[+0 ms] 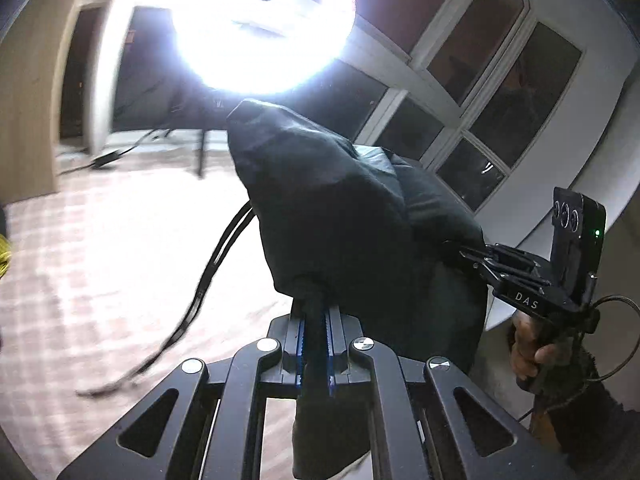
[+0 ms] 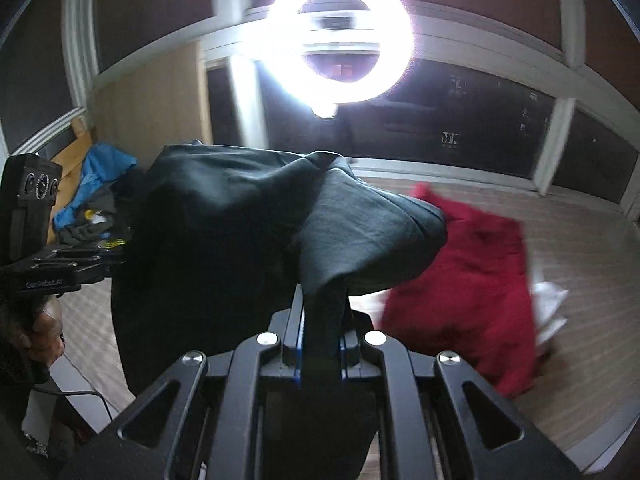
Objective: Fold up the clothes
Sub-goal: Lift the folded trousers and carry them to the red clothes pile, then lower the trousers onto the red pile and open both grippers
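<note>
In the left wrist view, the left gripper [image 1: 316, 320] at lower centre is clamped on a bunched edge of the dark garment [image 1: 340, 200], which balloons up mid-frame, lifted clear of the pale floor [image 1: 100, 260]. The right gripper [image 1: 476, 256] pinches it from the right edge of the frame.

In the right wrist view, the right gripper [image 2: 320, 320] likewise bites the dark garment [image 2: 240, 220], with a red cloth [image 2: 472, 280] on the floor behind. Judging by the slack, the hands should spread apart evenly to tension the held edge before laying it flat.
</note>
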`<state>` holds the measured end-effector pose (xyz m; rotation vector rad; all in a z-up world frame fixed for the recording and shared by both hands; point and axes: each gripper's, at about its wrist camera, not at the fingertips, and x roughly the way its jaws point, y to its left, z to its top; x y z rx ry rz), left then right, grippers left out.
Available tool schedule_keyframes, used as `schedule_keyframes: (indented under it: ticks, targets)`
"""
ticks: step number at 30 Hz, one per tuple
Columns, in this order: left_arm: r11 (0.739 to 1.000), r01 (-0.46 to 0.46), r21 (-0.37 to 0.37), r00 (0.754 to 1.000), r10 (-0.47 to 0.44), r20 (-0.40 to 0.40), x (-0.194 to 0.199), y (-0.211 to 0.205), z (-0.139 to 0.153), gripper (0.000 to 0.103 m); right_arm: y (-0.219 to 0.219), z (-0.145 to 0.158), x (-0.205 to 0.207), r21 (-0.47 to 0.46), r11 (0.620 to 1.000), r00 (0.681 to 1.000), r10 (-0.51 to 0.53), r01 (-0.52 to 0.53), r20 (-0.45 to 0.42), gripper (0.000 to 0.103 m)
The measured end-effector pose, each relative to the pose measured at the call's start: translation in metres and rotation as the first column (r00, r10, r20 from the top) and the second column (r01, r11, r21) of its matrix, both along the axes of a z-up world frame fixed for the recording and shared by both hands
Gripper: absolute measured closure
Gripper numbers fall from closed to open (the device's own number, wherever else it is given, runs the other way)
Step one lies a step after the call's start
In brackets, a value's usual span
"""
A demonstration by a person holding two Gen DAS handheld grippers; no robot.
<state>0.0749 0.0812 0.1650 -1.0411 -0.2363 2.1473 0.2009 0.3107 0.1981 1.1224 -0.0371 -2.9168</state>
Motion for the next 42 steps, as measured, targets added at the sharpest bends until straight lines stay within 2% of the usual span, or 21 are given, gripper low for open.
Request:
schedule_keyframes:
  ticks: [5, 10, 12, 15, 17, 18, 19, 21, 23, 25, 28, 29, 32, 35, 37, 38, 40, 41, 42]
  targets:
    - [1.000, 0.028, -0.005, 1.000, -0.028, -0.013, -0.027, 0.082, 0.008, 0.096, 0.088, 0.011, -0.008, 0.055, 0.998, 1.000, -0.027, 0.028, -0.012, 0.091]
    - [0.998, 0.037, -0.053, 0.999, -0.038, -0.015, -0.063, 0.138, 0.002, 0.096, 0.156, 0.000, -0.039, 0.059, 0.997, 0.999, -0.044, 0.044, -0.002, 0.091]
    - [0.994, 0.033, -0.100, 0.999, -0.034, -0.007, -0.080, 0.154, -0.012, 0.095, 0.178, -0.014, -0.051, 0.051, 0.997, 0.999, -0.051, 0.050, 0.015, 0.091]
    - [0.971, 0.027, -0.236, 0.999, -0.022, 0.027, -0.105, 0.177, -0.050, 0.093, 0.197, -0.052, -0.077, 0.054, 0.997, 0.995, -0.056, 0.051, 0.087, 0.091]
    - [0.959, 0.015, -0.284, 0.999, -0.006, 0.032, -0.113, 0.183, -0.063, 0.089, 0.203, -0.083, -0.090, 0.050, 0.997, 0.983, -0.074, 0.067, 0.169, 0.086]
    - [0.955, 0.012, -0.296, 1.000, -0.003, 0.031, -0.115, 0.184, -0.065, 0.088, 0.204, -0.089, -0.093, 0.056, 0.996, 0.980, -0.084, 0.075, 0.181, 0.081]
    - [0.956, 0.014, -0.292, 0.999, -0.003, 0.037, -0.116, 0.182, -0.063, 0.087, 0.204, -0.092, -0.093, 0.072, 0.994, 0.979, -0.098, 0.087, 0.179, 0.078]
    - [0.953, 0.017, -0.304, 0.999, -0.006, 0.036, -0.115, 0.177, -0.058, 0.085, 0.203, -0.092, -0.090, 0.115, 0.988, 0.977, -0.126, 0.107, 0.170, 0.061]
    - [0.948, 0.009, -0.318, 1.000, 0.000, 0.028, -0.109, 0.167, -0.052, 0.086, 0.211, -0.084, -0.083, 0.110, 0.985, 0.975, -0.151, 0.135, 0.163, 0.054]
    - [0.951, -0.006, -0.309, 1.000, 0.015, 0.026, -0.104, 0.151, -0.039, 0.086, 0.224, -0.072, -0.073, 0.080, 0.982, 0.972, -0.181, 0.171, 0.148, 0.054]
    - [0.958, -0.024, -0.285, 1.000, 0.019, -0.017, -0.095, 0.140, -0.007, 0.090, 0.251, -0.041, -0.047, -0.031, 0.971, 0.969, -0.236, 0.239, 0.067, 0.054]
    - [0.962, -0.023, -0.273, 0.999, 0.012, -0.041, -0.095, 0.141, 0.005, 0.090, 0.257, -0.032, -0.042, -0.058, 0.967, 0.968, -0.248, 0.250, 0.041, 0.054]
    - [0.972, 0.014, -0.236, 0.996, -0.035, -0.086, -0.102, 0.168, 0.028, 0.090, 0.259, -0.014, -0.061, -0.065, 0.975, 0.977, -0.213, 0.212, -0.018, 0.054]
    - [0.973, 0.056, -0.223, 0.993, -0.078, -0.088, -0.124, 0.203, 0.021, 0.087, 0.252, -0.019, -0.099, -0.135, 0.981, 0.989, -0.146, 0.139, -0.039, 0.054]
    - [0.966, 0.023, -0.259, 0.997, -0.040, -0.059, -0.140, 0.209, -0.003, 0.085, 0.254, -0.040, -0.132, -0.201, 0.972, 0.992, -0.127, 0.123, -0.010, 0.054]
    - [0.959, -0.002, -0.283, 0.999, -0.011, -0.043, -0.149, 0.211, -0.016, 0.085, 0.255, -0.053, -0.144, -0.201, 0.971, 0.991, -0.128, 0.130, 0.023, 0.054]
    - [0.942, -0.050, -0.332, 0.999, 0.048, -0.014, -0.168, 0.213, -0.043, 0.086, 0.262, -0.088, -0.167, -0.124, 0.963, 0.961, -0.214, 0.237, 0.173, 0.054]
    - [0.937, -0.070, -0.343, 0.997, 0.074, -0.001, -0.174, 0.213, -0.052, 0.086, 0.270, -0.089, -0.164, -0.140, 0.952, 0.951, -0.244, 0.272, 0.188, 0.054]
    - [0.943, -0.081, -0.322, 0.996, 0.086, 0.002, -0.173, 0.206, -0.047, 0.087, 0.279, -0.091, -0.161, -0.155, 0.939, 0.940, -0.273, 0.307, 0.204, 0.054]
